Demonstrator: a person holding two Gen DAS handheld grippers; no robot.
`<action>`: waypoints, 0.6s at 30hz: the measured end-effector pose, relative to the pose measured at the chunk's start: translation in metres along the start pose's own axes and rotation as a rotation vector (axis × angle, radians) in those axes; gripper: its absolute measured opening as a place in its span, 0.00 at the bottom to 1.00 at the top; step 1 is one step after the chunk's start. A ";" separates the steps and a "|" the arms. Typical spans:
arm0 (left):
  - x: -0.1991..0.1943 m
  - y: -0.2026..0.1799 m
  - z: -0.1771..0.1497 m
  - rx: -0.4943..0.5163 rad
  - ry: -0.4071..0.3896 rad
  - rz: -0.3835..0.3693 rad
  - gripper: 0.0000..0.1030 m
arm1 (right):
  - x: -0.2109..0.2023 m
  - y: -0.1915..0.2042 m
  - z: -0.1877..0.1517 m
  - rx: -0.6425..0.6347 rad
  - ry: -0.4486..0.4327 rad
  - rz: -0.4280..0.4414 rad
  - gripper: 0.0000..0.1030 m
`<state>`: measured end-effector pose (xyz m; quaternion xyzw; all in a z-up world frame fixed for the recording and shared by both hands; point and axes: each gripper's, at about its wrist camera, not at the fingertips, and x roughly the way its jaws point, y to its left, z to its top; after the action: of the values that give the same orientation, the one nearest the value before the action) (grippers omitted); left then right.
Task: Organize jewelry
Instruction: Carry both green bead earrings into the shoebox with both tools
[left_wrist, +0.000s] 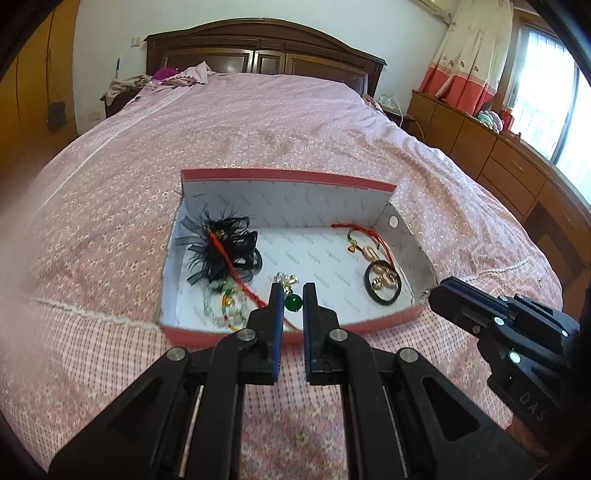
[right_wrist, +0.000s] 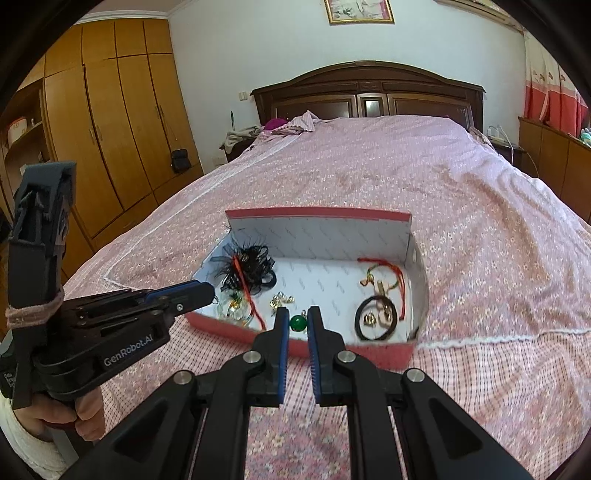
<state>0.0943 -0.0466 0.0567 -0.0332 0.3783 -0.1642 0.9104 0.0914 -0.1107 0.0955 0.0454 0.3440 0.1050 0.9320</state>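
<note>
- You are holding the left gripper (left_wrist: 293, 291) with its jaws together, clamping nothing that shows.
- You are holding the right gripper (right_wrist: 298, 314) with its jaws looking together too. A silvery bit (left_wrist: 428, 293) is showing at its tip in the left view, and I cannot tell whether it is pinched.
- Both tools are pointing down at the near wall of the box (left_wrist: 288, 175), one at each front corner.
- A green bead (left_wrist: 293, 302) is lining up between the fingers in both views, just behind that wall. I cannot tell whether it is lying on the floor or hanging.
- Gold charms (left_wrist: 286, 278) are sitting just beyond the bead.
- On the left, a black hairpiece (left_wrist: 221, 240), a red cord (left_wrist: 236, 269) and clear beads (left_wrist: 221, 306) are overlapping in one heap.
- On the right, a hair tie (left_wrist: 382, 302) is ringing some gold pieces, with a bracelet (left_wrist: 369, 230) just behind.
- The box is resting on the bed (left_wrist: 258, 122), and no jewelry is showing outside it.
- Judging by this, gathering is looking done, while untangling the left heap and separating the pieces is remaining.
</note>
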 end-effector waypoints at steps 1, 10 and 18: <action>0.002 0.000 0.001 0.000 0.001 0.000 0.01 | 0.002 -0.001 0.002 -0.001 0.001 -0.001 0.11; 0.030 -0.002 0.007 0.002 0.026 0.000 0.01 | 0.031 -0.012 0.009 0.011 0.026 -0.006 0.11; 0.061 0.003 0.001 -0.007 0.080 0.022 0.01 | 0.066 -0.026 0.003 0.032 0.089 -0.027 0.11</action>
<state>0.1357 -0.0637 0.0158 -0.0257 0.4152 -0.1540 0.8962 0.1464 -0.1213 0.0516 0.0507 0.3874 0.0888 0.9162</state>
